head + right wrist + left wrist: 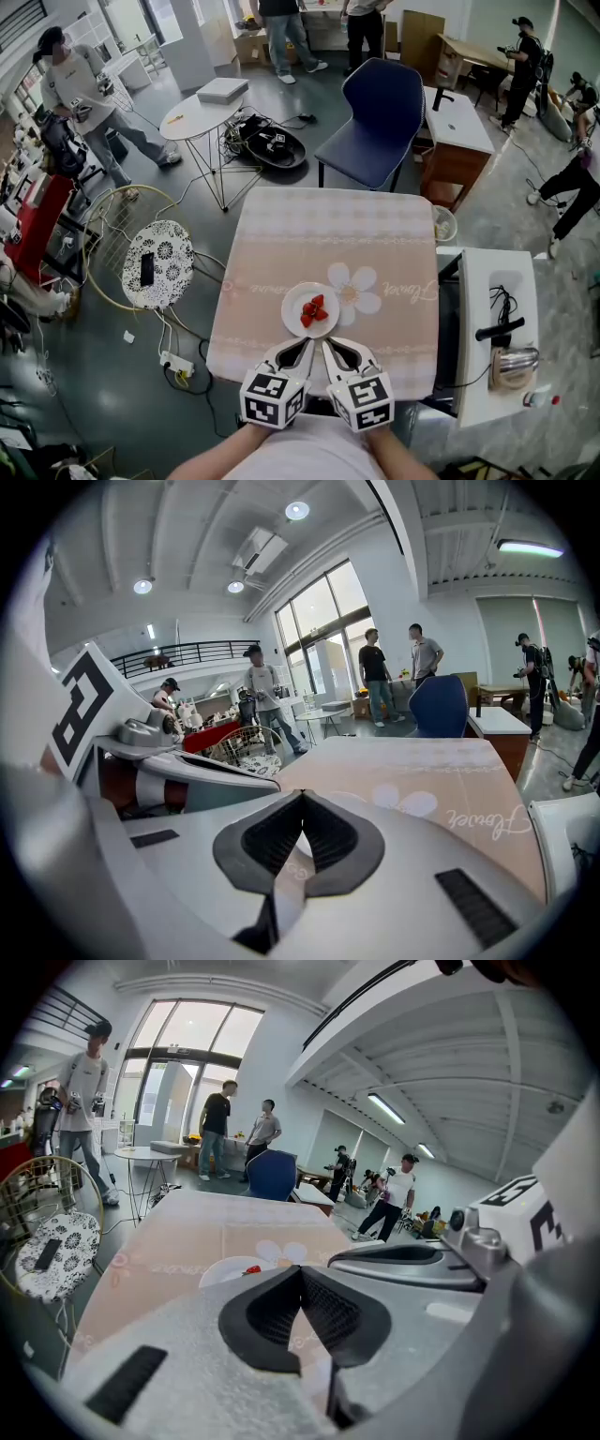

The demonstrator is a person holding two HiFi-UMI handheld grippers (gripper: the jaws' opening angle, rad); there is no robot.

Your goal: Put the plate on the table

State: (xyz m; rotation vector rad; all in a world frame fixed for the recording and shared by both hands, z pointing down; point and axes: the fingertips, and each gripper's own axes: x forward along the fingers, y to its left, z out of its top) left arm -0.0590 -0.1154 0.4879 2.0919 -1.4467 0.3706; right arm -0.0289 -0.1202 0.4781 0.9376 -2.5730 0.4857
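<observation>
The plate point(292, 306) sits on the table point(281, 234), just beyond both tips, dead centre between them. The left gripper point(307, 344) and right gripper point(326, 344) are equally near, each pinched together on nothing.

One cursive word, apparently "Flower", is printed on the pink tablecloth point(328, 234), just right of the daisy print point(354, 291) (a fainter script line on the cloth's left side cannot be read). Nothing else legible is seen.
</observation>
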